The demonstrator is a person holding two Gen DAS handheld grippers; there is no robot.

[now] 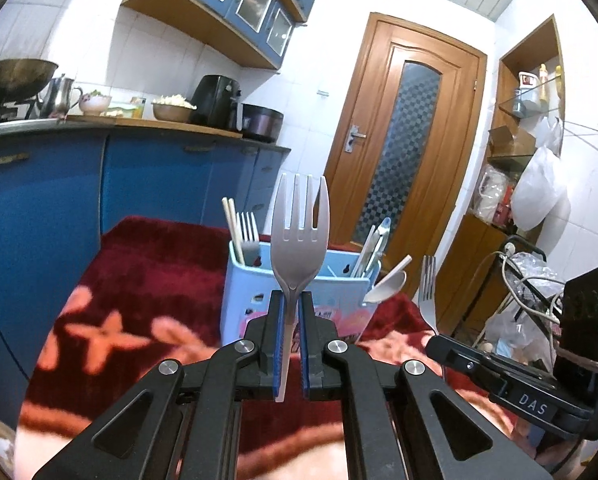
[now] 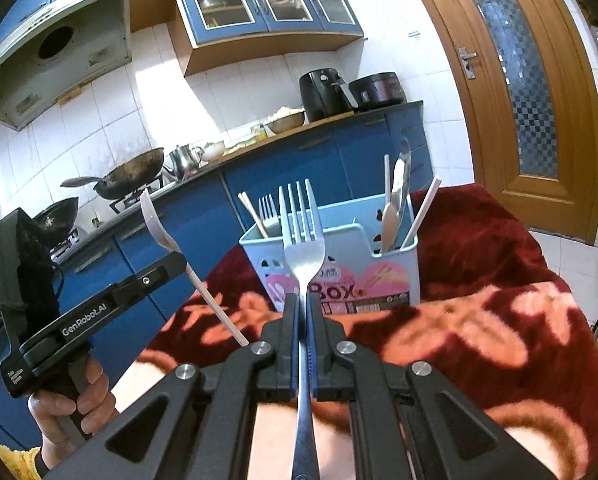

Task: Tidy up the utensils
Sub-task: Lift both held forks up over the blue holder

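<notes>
From the left wrist, the left gripper [image 1: 293,300] is clenched on a matte plastic fork [image 1: 297,236], its tines upright. Just beyond its tips stands a pale blue plastic caddy [image 1: 299,292] on a plush red blanket [image 1: 147,280].

From the right wrist, the right gripper [image 2: 302,304] pinches a glossy steel fork [image 2: 302,248] by the neck. The same caddy sits right ahead, holding chopsticks [image 2: 253,214], spoons [image 2: 395,204] and another fork.

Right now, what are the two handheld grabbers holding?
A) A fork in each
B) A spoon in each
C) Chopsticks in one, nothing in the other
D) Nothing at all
A: the left gripper is clamped on a pale plastic fork, and the right gripper on a metal fork.
</notes>
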